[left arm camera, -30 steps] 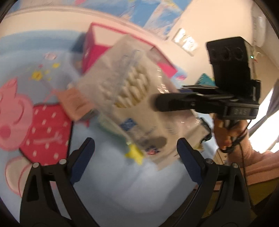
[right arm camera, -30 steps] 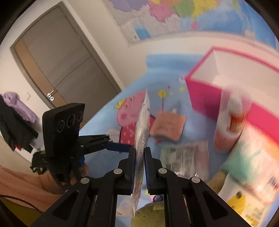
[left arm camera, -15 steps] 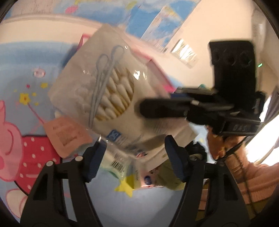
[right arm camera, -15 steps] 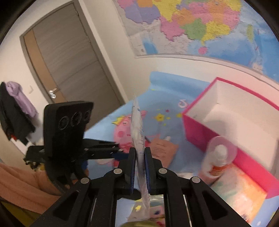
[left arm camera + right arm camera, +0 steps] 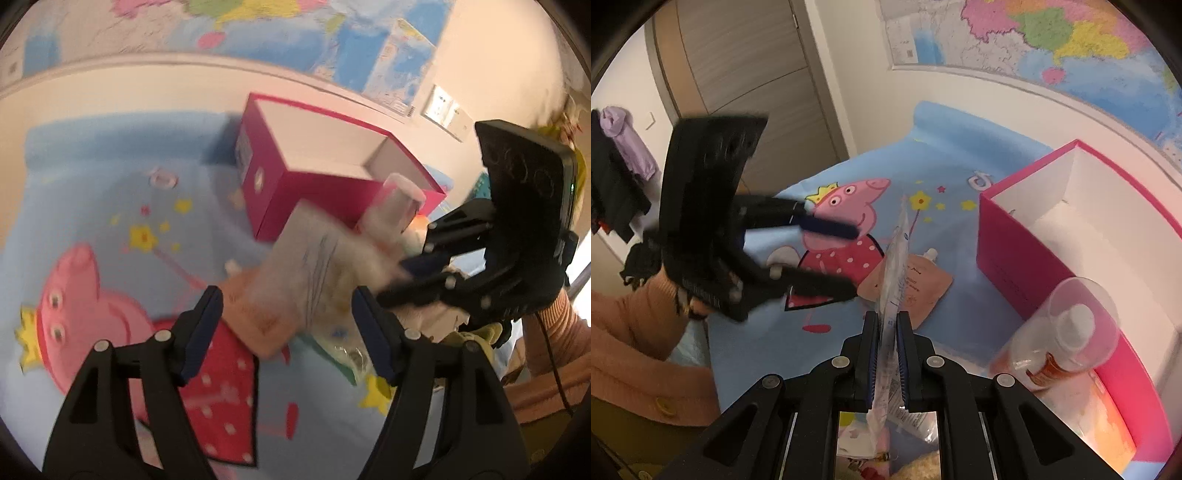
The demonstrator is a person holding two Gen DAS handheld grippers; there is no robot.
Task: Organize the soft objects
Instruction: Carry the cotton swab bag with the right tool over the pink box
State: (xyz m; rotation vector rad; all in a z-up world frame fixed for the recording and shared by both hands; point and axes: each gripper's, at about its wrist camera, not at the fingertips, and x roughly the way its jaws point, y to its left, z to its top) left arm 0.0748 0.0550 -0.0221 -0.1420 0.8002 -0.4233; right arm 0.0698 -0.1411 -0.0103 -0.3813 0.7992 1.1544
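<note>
Your right gripper (image 5: 885, 354) is clamped on a clear plastic packet of cotton swabs (image 5: 894, 269), held edge-on above the blue cartoon mat (image 5: 945, 155). Your left gripper (image 5: 287, 328) hangs spread apart. Right of the packet sits an open pink cardboard box (image 5: 1004, 254).

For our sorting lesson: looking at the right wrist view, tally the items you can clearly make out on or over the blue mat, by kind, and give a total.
Boxes: 1, pink box
Bottles: 1, bottle
Pouches: 1, peach pouch
Bags: 1, swab bag, held by the right gripper
Total: 4
Blurred packets at the bottom edge left out.
</note>
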